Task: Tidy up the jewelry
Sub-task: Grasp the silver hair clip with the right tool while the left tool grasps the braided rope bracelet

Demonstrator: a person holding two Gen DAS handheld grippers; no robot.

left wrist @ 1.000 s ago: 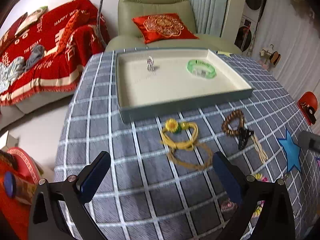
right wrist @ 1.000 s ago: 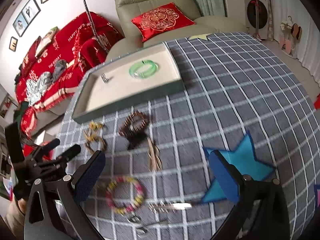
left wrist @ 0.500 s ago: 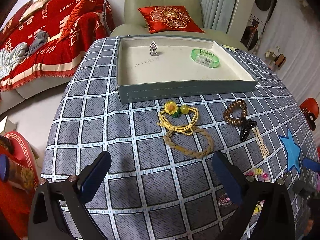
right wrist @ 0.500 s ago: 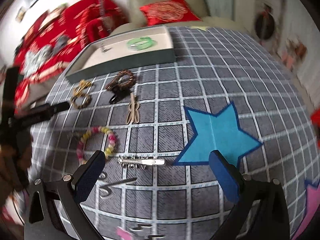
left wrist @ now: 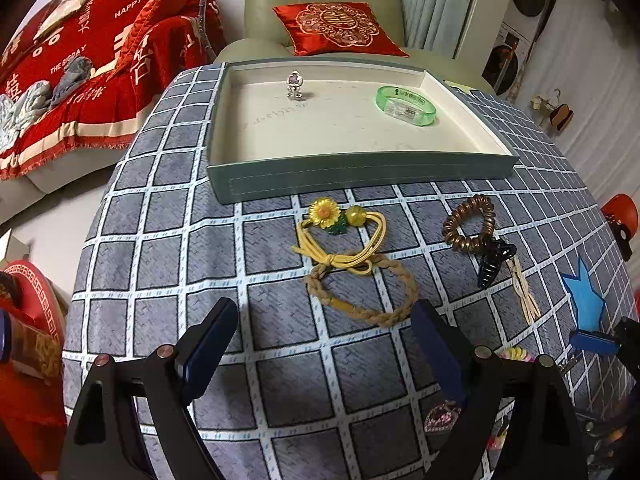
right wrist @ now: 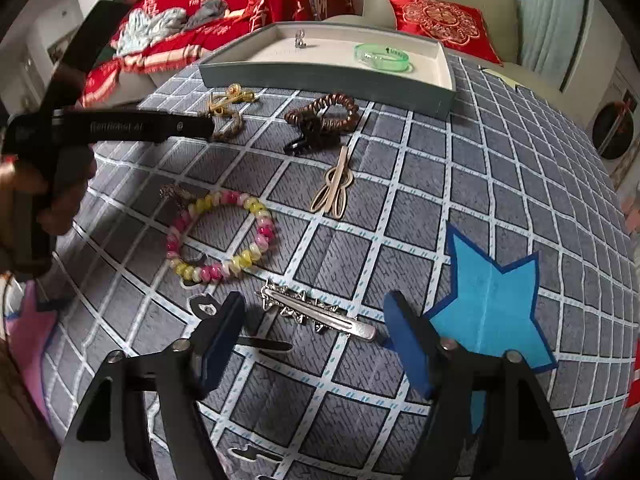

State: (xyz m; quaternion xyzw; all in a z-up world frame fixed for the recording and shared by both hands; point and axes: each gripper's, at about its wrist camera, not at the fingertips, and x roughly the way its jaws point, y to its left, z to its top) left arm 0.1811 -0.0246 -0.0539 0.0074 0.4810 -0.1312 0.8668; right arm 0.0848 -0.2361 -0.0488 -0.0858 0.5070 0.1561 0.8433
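Right wrist view: the right gripper (right wrist: 312, 332) has its jaws closing in around the silver hair clip (right wrist: 318, 314) lying on the checked tablecloth (right wrist: 400, 184), pads not yet touching it. Left gripper (left wrist: 324, 332) hangs released above the braided yellow hair tie (left wrist: 360, 292), near the tray (left wrist: 360, 172) holding a green bangle (left wrist: 405, 105).

A grey tray (left wrist: 360, 172) holds a green bangle (left wrist: 405, 105) and a silver ring (left wrist: 295, 85). A silver hair clip (right wrist: 316, 314) lies flat on the checked cloth.
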